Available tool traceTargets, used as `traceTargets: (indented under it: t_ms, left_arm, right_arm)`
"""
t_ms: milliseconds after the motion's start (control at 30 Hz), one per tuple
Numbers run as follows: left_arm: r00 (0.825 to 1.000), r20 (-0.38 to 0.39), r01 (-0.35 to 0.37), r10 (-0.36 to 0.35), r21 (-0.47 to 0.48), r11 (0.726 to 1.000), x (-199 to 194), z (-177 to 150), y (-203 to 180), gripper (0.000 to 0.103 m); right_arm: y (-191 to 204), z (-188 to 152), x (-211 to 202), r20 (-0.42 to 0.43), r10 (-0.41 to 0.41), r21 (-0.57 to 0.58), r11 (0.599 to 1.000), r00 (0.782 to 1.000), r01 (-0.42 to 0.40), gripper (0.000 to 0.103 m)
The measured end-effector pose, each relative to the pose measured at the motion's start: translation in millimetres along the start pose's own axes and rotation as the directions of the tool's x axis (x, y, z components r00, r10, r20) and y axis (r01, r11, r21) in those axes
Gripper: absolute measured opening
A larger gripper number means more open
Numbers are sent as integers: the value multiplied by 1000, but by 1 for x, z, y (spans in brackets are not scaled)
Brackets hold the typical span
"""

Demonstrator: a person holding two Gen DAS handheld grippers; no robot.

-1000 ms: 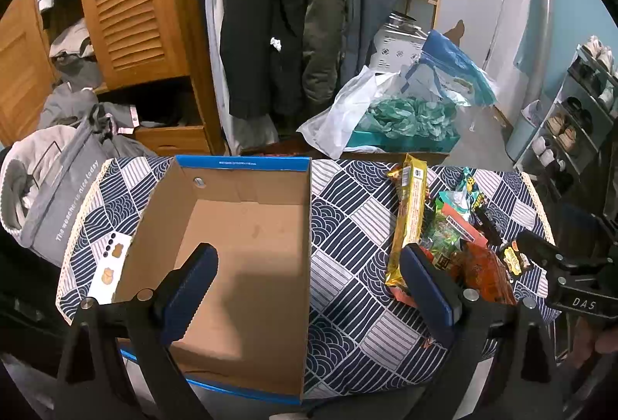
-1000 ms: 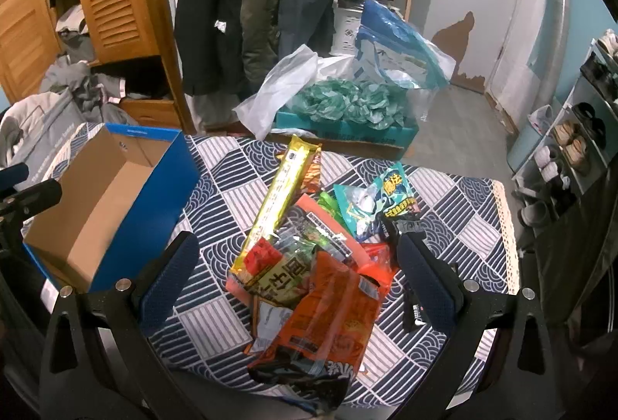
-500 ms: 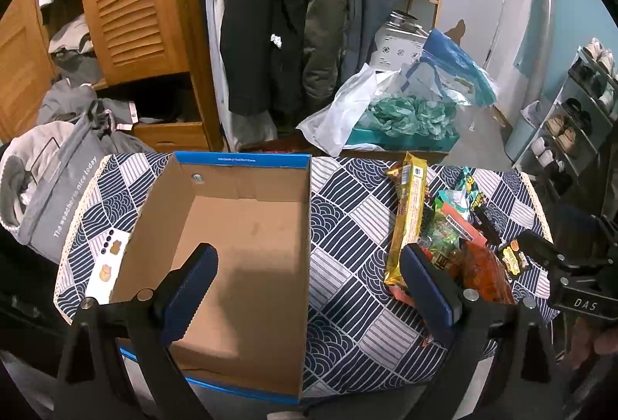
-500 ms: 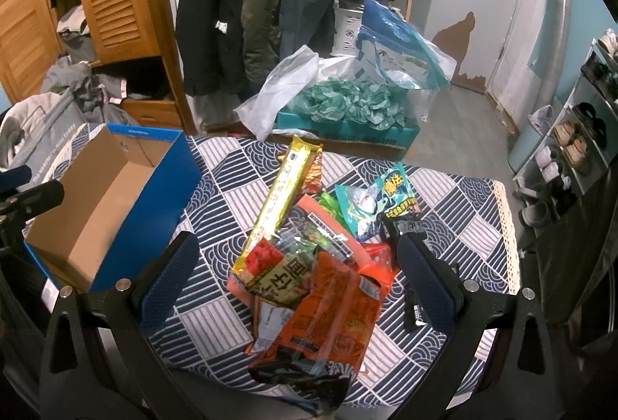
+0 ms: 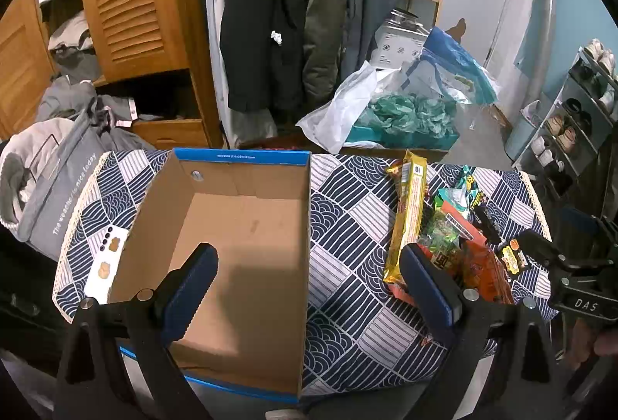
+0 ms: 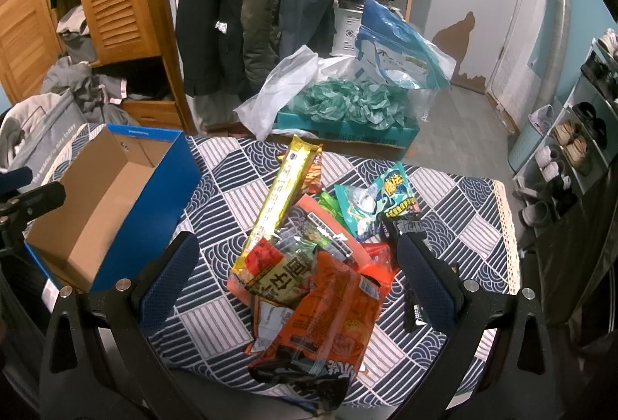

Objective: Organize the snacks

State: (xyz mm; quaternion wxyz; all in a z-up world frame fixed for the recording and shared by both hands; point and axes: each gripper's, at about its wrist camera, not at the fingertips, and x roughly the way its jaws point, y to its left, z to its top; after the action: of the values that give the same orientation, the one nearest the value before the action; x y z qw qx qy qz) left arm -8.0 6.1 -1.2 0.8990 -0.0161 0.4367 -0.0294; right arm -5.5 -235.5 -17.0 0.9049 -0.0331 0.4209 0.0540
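Snacks (image 6: 309,265) lie heaped on the patterned worktop (image 6: 455,219) just right of the empty cardboard box (image 5: 239,234), so the right claw (image 6: 297,277) hangs wide over them, the left claw (image 5: 309,281) wide above the box.

one cardboard box (image 5: 239,227), two claws (image 5: 309,288) (image 6: 297,283)

We hold our left claw (image 5: 309,277) level with its blue-padded fingers (image 5: 189,284) spread wide and empty, our right claw (image 6: 297,277) likewise agape, gripping nothing, both claws side by side, facing forward.
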Motion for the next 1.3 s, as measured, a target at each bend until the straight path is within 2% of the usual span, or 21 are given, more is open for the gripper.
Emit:
traceTargets:
  t_ms: [367,1167,1300]
  left_arm:
    - [1000,-19,16,-16,-29,999,3,1,3,96]
    - [999,-36,8,-9,-21,1000,6,1,1,96]
    - [998,-50,26,-27,-16,1000,10,3,-3,96]
  right_arm:
    - [0,0,0,0,-1,0,1000,1000,1,100]
    - [-1,-1,0,-1,-2,0,1000,1000,2,100]
    - [3,-2,-2,-1,-9,2,1000,1000,9,100]
